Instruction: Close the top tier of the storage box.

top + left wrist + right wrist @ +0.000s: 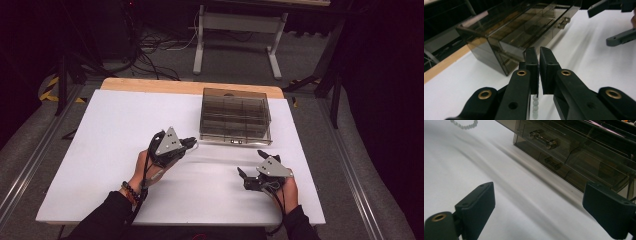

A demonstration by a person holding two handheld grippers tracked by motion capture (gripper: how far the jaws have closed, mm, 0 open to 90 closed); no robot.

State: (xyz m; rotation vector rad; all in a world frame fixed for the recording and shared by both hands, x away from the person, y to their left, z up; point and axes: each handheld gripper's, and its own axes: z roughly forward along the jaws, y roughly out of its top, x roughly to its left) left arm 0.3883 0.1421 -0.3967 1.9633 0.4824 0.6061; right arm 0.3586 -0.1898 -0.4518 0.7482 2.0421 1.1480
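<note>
Bracelet of pale round beads [535, 105], clenched in the left gripper [539, 60] jaws, hangs at 8 o'clock of the smoky transparent drawer box [235, 116] on the white counter [110, 150]. Right gripper [251, 165] jaws released: should open a drawer by its handle [543, 139] first.

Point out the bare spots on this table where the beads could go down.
The white table is bare left of the left tongs, which are shut on a string of pale beads, and between both tongs. Right tongs stand open. It is tight only in front of the smoky drawer box.
</note>
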